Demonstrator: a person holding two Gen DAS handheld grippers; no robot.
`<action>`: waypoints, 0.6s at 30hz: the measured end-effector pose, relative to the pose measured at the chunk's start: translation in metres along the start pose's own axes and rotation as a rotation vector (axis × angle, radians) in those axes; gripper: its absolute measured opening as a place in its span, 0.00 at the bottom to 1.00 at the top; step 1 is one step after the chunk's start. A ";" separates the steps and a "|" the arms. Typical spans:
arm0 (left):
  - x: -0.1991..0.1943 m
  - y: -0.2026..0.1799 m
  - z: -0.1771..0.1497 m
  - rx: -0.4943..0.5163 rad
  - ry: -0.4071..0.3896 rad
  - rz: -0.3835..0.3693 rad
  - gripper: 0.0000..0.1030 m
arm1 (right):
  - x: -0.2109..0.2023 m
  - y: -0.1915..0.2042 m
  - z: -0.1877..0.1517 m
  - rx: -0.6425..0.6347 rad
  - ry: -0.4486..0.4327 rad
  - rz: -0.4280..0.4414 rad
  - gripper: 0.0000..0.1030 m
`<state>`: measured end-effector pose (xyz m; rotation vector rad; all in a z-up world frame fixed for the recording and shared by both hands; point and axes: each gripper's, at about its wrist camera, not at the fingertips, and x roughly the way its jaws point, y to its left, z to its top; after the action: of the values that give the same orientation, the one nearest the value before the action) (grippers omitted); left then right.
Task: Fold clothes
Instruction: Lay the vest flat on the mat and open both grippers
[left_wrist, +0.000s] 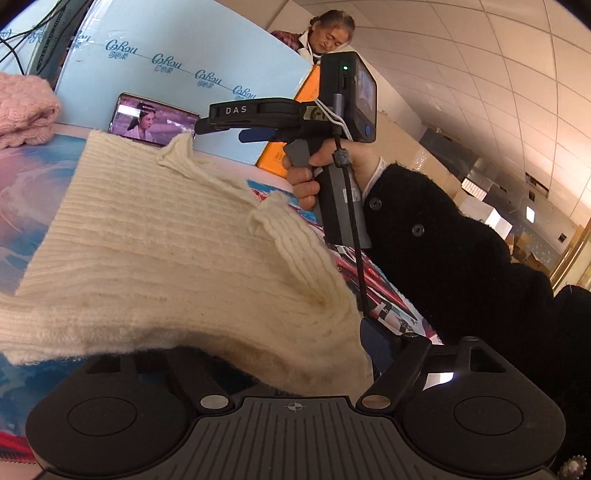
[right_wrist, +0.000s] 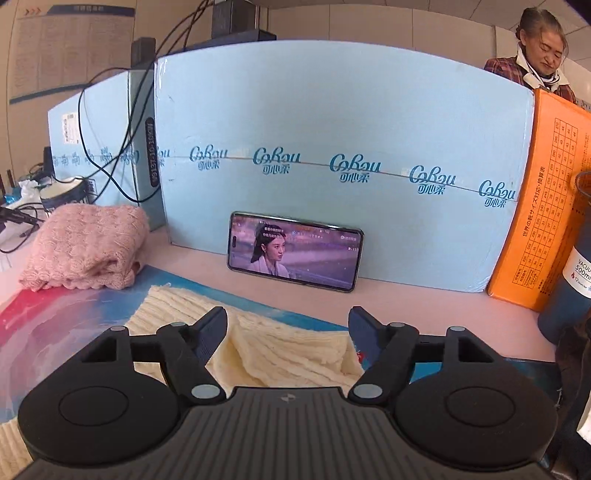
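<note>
A cream ribbed knit sweater (left_wrist: 155, 236) lies on the colourful table mat (left_wrist: 22, 192). In the left wrist view it drapes over my left gripper (left_wrist: 258, 354), hiding the left finger; only the right finger (left_wrist: 373, 343) shows, so its state is unclear. My right gripper (left_wrist: 221, 127) appears there, held in a hand with a black sleeve, its tips at the sweater's far edge. In the right wrist view my right gripper (right_wrist: 288, 328) is open, its fingers (right_wrist: 212, 328) spread above the sweater (right_wrist: 280, 354) with nothing between them.
A phone (right_wrist: 295, 251) playing video leans on a light blue box (right_wrist: 332, 129) at the back. A folded pink knit (right_wrist: 85, 247) lies at the left. An orange box (right_wrist: 543, 206) and a dark flask (right_wrist: 569, 266) stand at the right. A person (right_wrist: 543, 40) sits behind.
</note>
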<state>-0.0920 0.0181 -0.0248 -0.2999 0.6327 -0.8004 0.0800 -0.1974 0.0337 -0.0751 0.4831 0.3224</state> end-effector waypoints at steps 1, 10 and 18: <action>-0.008 0.004 -0.001 -0.008 -0.001 0.011 0.80 | -0.013 -0.002 -0.001 0.017 -0.023 0.012 0.70; -0.069 0.041 0.002 -0.051 -0.092 0.237 0.87 | -0.112 -0.006 -0.050 0.185 -0.098 0.018 0.81; -0.056 0.059 0.005 -0.078 -0.121 0.397 0.84 | -0.117 0.011 -0.111 0.286 -0.055 -0.048 0.83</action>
<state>-0.0850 0.0987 -0.0264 -0.2795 0.5861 -0.3746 -0.0708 -0.2371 -0.0098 0.1996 0.4677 0.2052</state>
